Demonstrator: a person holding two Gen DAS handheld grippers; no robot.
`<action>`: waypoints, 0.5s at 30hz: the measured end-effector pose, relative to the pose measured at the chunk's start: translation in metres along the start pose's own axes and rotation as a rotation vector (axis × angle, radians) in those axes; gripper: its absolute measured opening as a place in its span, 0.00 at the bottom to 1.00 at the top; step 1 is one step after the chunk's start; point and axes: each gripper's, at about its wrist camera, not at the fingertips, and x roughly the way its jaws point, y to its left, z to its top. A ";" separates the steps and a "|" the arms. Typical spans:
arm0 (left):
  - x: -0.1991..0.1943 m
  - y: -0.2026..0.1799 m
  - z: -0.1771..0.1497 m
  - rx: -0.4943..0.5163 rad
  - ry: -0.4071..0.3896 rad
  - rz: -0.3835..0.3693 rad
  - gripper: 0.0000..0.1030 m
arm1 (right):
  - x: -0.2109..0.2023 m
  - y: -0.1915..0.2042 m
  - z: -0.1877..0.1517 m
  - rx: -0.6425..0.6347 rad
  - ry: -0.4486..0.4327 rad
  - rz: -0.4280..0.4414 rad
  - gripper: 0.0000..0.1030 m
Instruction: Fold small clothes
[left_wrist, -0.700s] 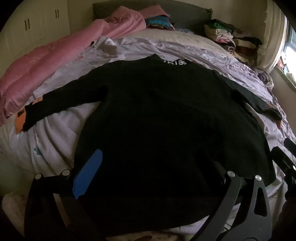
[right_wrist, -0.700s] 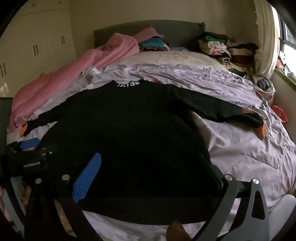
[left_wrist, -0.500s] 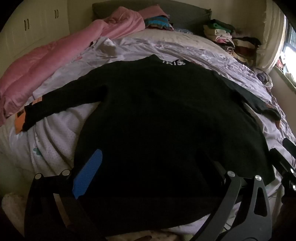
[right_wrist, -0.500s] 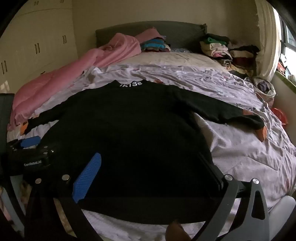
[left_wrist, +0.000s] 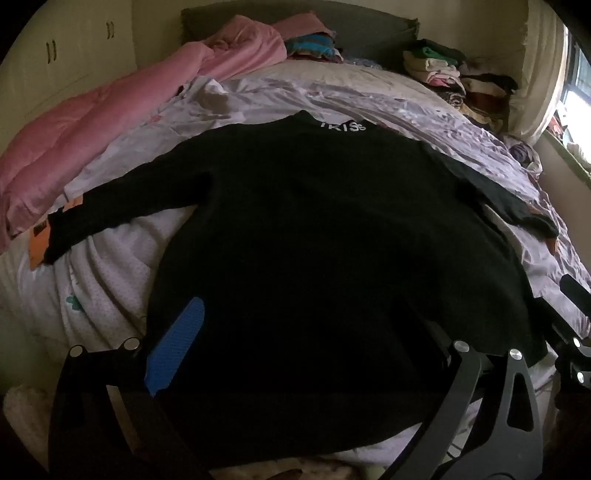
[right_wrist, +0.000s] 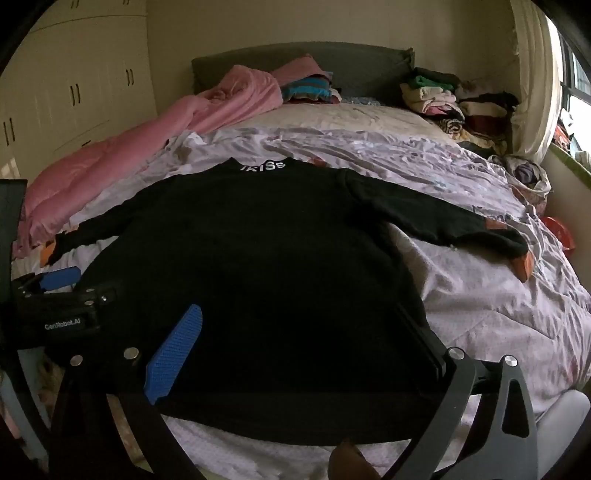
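Both grippers sit at the bed's foot w/ fingers spread wide, gripping nothing: left gripper (left_wrist: 306, 350) over the hem's left half, right gripper (right_wrist: 303, 350) over its right half. Between them the black sweater (right_wrist: 258, 266) lies flat, spread out, hem nearest, collar w/ white lettering (right_wrist: 263, 166) farthest, sleeves out to both sides. Looks like a soft, limp knit, light to medium weight, not slippery; prob drapes and sags when lifted, so pinch at hem corners or at a sleeve cuff (right_wrist: 511, 245), not mid-body. Under it a wrinkled lilac sheet (right_wrist: 480, 295), soft bedding, so fabric may bunch. Beyond the sweater: pink duvet (right_wrist: 110, 162) to its left, stacked folded clothes (right_wrist: 454, 103) far right by the headboard (right_wrist: 351, 62), wardrobe (right_wrist: 74, 92) far left.
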 end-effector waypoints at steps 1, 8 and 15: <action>0.000 -0.001 0.000 0.000 -0.001 0.000 0.92 | 0.000 0.000 0.000 0.001 0.000 0.001 0.96; -0.004 -0.002 0.001 0.003 -0.004 0.000 0.92 | 0.000 0.001 -0.001 -0.001 -0.002 0.002 0.96; -0.004 -0.001 0.000 0.004 -0.005 -0.003 0.92 | -0.001 0.001 -0.001 0.000 -0.001 0.003 0.96</action>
